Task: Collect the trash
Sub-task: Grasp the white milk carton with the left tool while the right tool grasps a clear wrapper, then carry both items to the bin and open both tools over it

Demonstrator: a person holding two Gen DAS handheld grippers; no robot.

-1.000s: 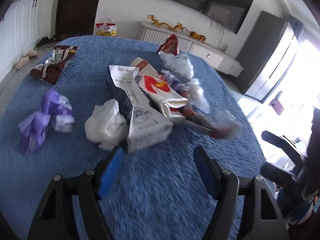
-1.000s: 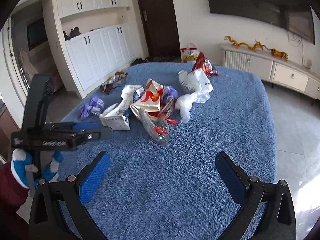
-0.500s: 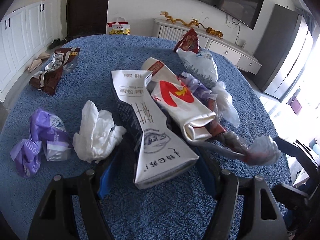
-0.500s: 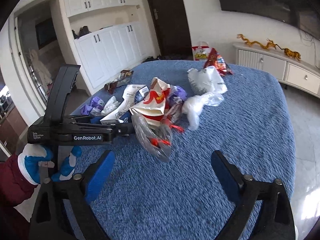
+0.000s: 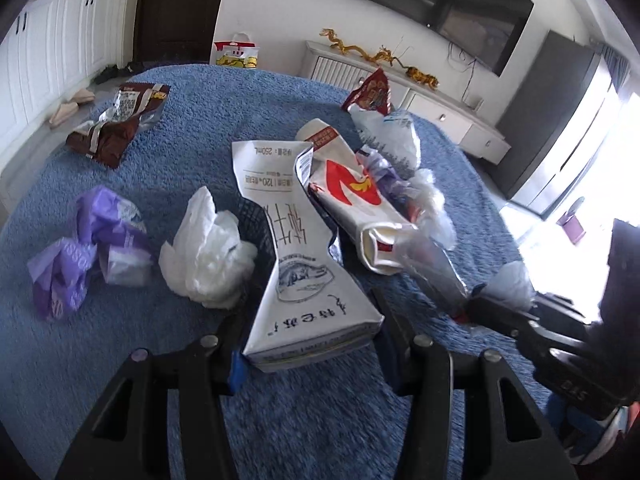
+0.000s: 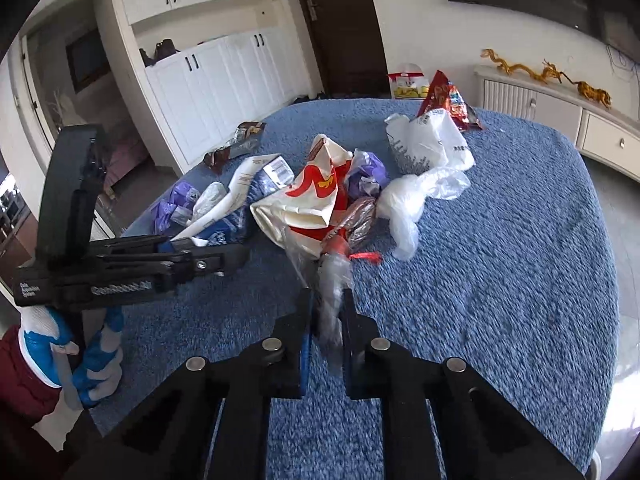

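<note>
Spread across the nubby blue tablecloth (image 5: pixel 192 152), the trash reads from left to right in the left wrist view. Farthest left lies a crumpled purple plastic wrapper (image 5: pixel 86 246), glossy and balled up, and behind it a flattened brown foil snack bag (image 5: pixel 116 124) with a silvery torn mouth. Next comes a wad of soft white tissue (image 5: pixel 208 258), touching the side of a squashed white milk carton (image 5: pixel 296 256) that is pinched in at its waist and printed with dark lettering. The left gripper (image 5: pixel 310 344) straddles the near end of that carton, its jaws closing, one black finger on each side; whether the pads already press the cardboard I cannot tell. To the right leans a creased white paper bag with a red and yellow logo (image 5: pixel 352 196), then a thin translucent plastic bag (image 5: pixel 396 140), with a shiny red foil packet (image 5: pixel 370 94) standing behind it.

From the right wrist view, the right gripper (image 6: pixel 326 320) is clamped shut on the twisted tail of a clear crinkled plastic wrapper (image 6: pixel 334 276) at the near edge of the pile. At the far left of that view a hand in a white and blue glove (image 6: pixel 60 356) grips the handle of the left gripper (image 6: pixel 240 254).
</note>
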